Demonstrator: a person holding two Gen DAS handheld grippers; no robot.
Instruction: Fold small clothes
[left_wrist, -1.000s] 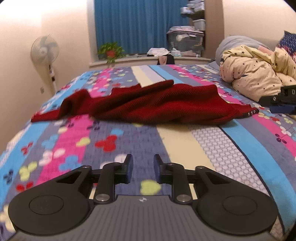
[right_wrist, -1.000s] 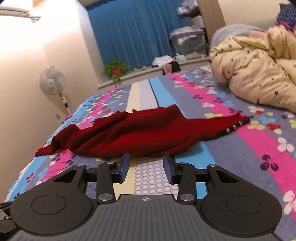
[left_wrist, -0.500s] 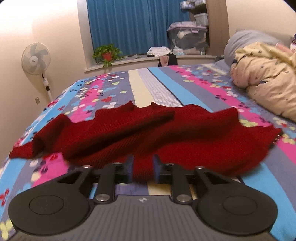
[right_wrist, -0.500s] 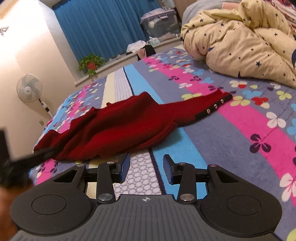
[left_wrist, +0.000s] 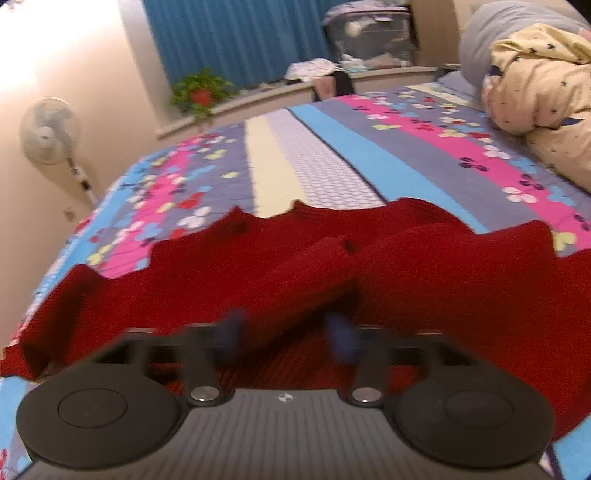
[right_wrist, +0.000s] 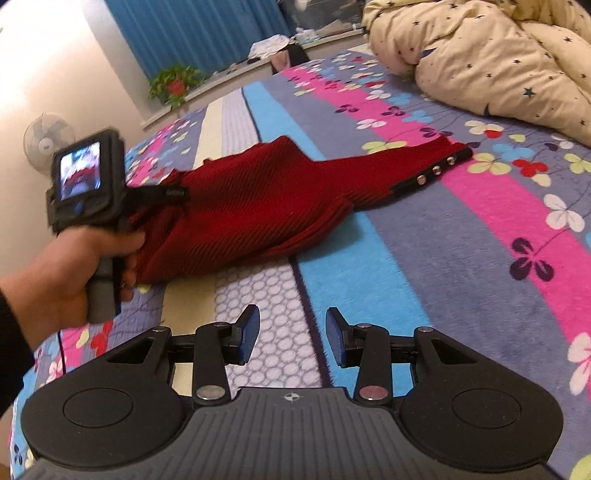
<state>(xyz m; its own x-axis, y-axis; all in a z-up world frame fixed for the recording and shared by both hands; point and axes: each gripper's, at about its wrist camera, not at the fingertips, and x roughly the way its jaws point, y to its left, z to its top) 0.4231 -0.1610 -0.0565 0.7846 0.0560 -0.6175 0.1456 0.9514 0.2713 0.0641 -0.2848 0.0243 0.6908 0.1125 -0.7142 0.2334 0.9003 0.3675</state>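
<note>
Hovering low over a red knitted garment (left_wrist: 424, 280), the left gripper (left_wrist: 286, 332) has its jaws partly apart, and they have just been closing. A raised fold of the knit lies between its blue pads (left_wrist: 341, 338), but motion blur smears both fingertips, so whether the pads press on the cloth cannot be told. From the right wrist view the same left gripper (right_wrist: 173, 192) reaches into the garment's left end, its tips buried in the folds there; a hand (right_wrist: 74, 266) grips its handle, and a small lit screen (right_wrist: 79, 171) faces back on top of it.

The right gripper (right_wrist: 291, 336) is held above the bedspread (right_wrist: 461, 258), near the garment's front edge but apart from it. Its jaws stand partly open with nothing between them, only the honeycomb stripe of the bedspread showing in the gap.

One garment lies crumpled across the striped, flowered bedspread (left_wrist: 332, 155), one sleeve stretched to the right with three metal snaps (right_wrist: 436, 170) in a row on its dark cuff. In the left wrist view that cuff is cut off.

One cream duvet with stars (right_wrist: 498, 55) is heaped at the right. One standing fan (left_wrist: 50, 131), one potted plant (left_wrist: 201, 94) and blue curtains (left_wrist: 236, 37) line the far wall; the fan is blurred.
</note>
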